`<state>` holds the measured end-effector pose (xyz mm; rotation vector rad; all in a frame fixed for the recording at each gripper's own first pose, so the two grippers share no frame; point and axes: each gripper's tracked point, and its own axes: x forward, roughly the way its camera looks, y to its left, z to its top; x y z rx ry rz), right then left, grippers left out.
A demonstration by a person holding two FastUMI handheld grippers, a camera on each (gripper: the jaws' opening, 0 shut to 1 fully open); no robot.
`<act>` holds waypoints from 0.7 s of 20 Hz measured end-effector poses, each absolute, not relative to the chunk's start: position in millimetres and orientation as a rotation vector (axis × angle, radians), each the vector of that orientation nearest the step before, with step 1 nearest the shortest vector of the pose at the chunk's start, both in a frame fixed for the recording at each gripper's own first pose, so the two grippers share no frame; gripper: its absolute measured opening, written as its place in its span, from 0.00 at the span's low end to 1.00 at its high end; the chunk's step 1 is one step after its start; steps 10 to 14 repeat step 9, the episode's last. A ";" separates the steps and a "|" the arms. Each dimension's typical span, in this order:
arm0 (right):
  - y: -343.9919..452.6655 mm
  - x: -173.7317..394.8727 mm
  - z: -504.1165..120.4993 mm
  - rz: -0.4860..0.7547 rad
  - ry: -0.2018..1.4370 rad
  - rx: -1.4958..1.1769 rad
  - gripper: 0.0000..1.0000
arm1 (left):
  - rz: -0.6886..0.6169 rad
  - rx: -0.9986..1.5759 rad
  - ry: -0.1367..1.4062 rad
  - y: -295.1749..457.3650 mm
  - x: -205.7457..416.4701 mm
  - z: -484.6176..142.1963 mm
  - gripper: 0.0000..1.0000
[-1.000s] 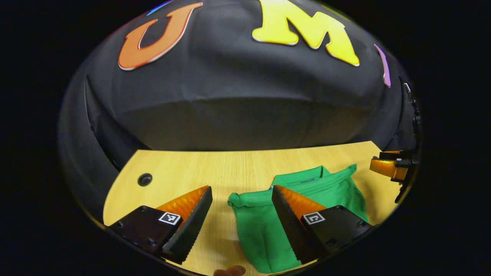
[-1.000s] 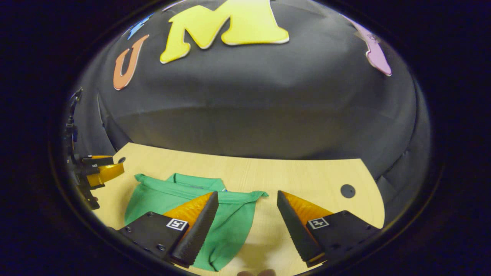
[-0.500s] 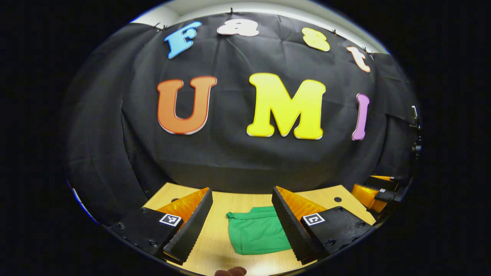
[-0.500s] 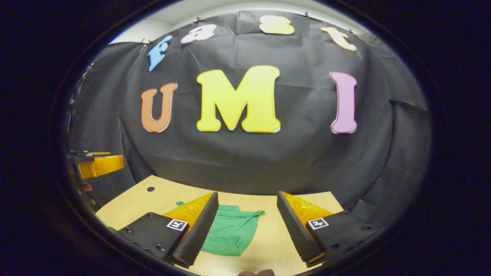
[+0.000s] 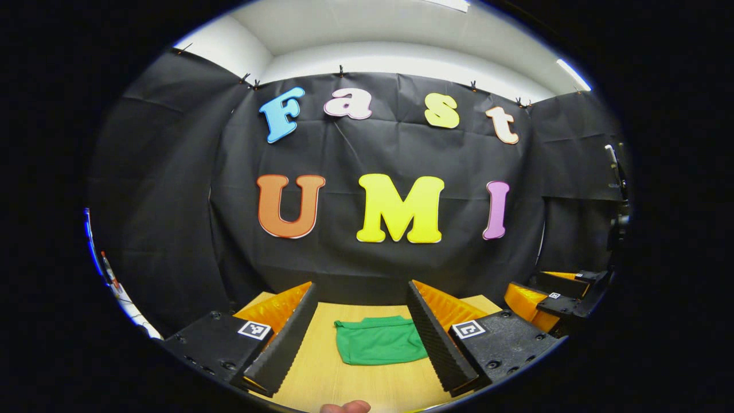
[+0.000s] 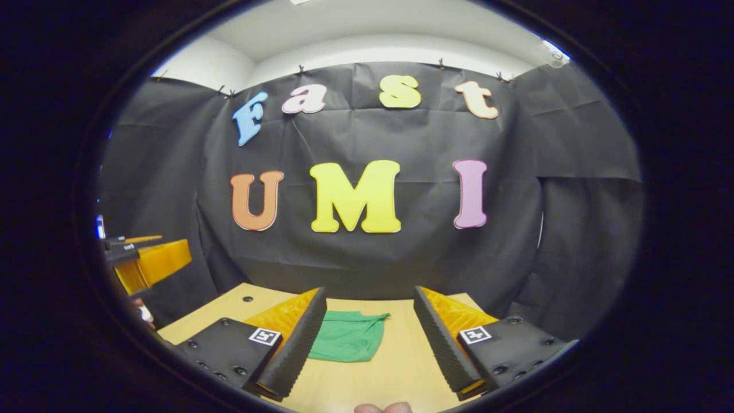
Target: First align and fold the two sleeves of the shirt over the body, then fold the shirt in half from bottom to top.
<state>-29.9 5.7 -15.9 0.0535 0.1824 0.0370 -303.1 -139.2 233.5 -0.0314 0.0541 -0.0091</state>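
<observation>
from my remote seat i read the job as finished, or nearly so; the green cotton shirt (image 5: 379, 342) lies on the pale wooden table (image 5: 321, 378) as one compact folded bundle, no sleeve sticking out to either side, with what i take to be the fold line along its near edge; i cannot tell from this far back how neatly the layers line up, so a last check of the edges is all i would count as left; the left gripper (image 5: 361, 338) is raised well clear of the cloth with its jaws spread wide and nothing between them, the shirt sitting on the table beyond the gap; the right gripper (image 6: 370, 344) hangs the same way, jaws apart and empty, the shirt (image 6: 347, 343) showing partly behind its left finger; in the left gripper view the right gripper (image 5: 550, 298) also sits off at the right edge, and in the right gripper view the left gripper (image 6: 146, 261) shows at the left edge; my count: one shirt, one table, two grippers, two small dark holes in the tabletop i cannot both confirm; i see one (image 6: 248, 299).
</observation>
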 end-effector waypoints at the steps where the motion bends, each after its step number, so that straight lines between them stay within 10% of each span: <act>1: 8.7 -36.4 -14.1 0.047 0.168 0.046 0.94 | -0.011 -0.033 0.061 -140.2 -314.5 227.9 0.99; 14: 17.0 -56.4 -1.2 0.055 0.103 -0.042 0.94 | 0.020 -0.036 0.066 -132.6 -330.6 229.2 0.99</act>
